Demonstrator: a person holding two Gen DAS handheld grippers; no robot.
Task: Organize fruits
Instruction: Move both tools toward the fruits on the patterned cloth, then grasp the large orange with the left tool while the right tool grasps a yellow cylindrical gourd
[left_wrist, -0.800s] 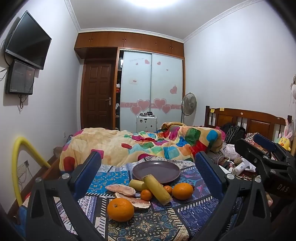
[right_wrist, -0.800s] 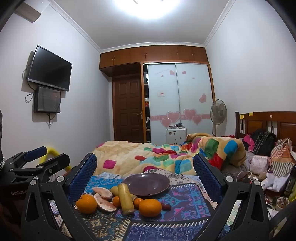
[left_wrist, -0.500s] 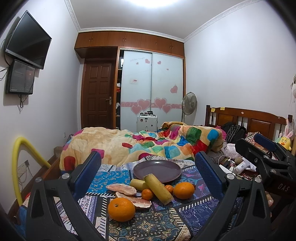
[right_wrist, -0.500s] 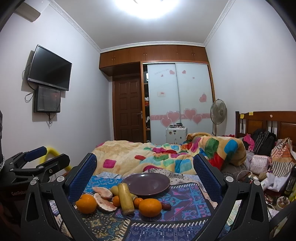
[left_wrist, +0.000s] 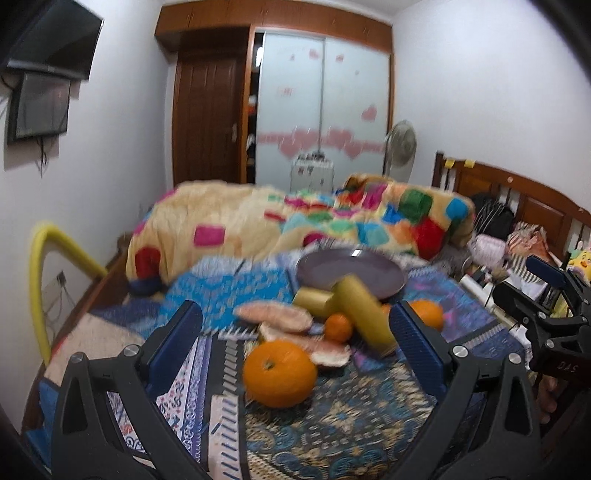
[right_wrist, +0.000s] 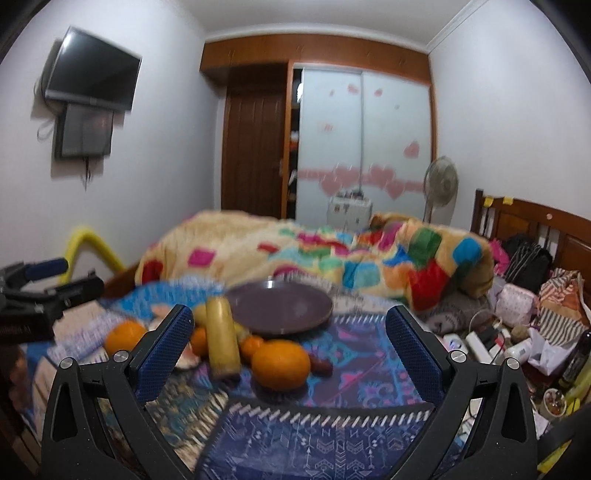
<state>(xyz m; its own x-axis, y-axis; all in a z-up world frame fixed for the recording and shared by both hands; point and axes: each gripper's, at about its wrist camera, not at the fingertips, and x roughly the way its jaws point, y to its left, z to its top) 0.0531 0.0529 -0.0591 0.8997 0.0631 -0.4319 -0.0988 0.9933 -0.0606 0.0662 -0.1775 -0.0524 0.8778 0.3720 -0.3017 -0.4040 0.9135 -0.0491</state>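
Orange fruit: we see one orange near the left hand-held gripper, another near the right hand-held gripper; both jaws apart, empty.

Fruit count in front of me

I count two big oranges, three small tangerines, two banana pieces, one purple plate at twelve o'clock.

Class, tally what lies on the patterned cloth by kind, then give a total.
Big oranges: 2
Small oranges: 2
Yellow sticks: 2
Pink slices: 2
Dark red fruit: 1
Plate: 1
Total: 10
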